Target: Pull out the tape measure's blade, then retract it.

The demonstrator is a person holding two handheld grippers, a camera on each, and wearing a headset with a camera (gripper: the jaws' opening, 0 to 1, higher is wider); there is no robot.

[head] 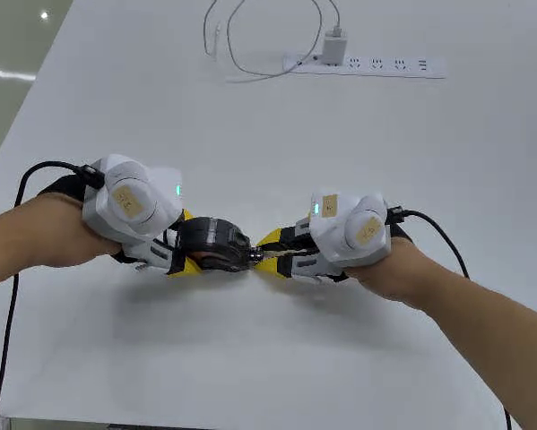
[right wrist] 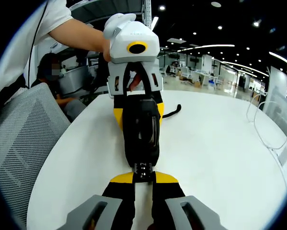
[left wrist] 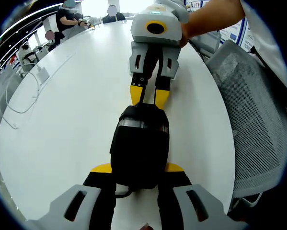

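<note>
The left tool [head: 189, 242] clamps the tape measure [head: 216, 244]; the right tool [head: 270, 254] seemingly pinches its blade tip [right wrist: 142, 170].

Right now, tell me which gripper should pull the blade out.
Right. The right gripper is shut on the hook; the left gripper clamps the case, so it is better placed to anchor.

**Bare middle, crowded ends**

The table's [head: 277, 134] middle is left bare. The far end is taken by a power strip [head: 385, 65] and cable [head: 237, 55]. Nearer, passage is barred by the tape measure [head: 211, 240], apparently clamped between the left gripper [head: 189, 242] and right gripper [head: 268, 253].
</note>
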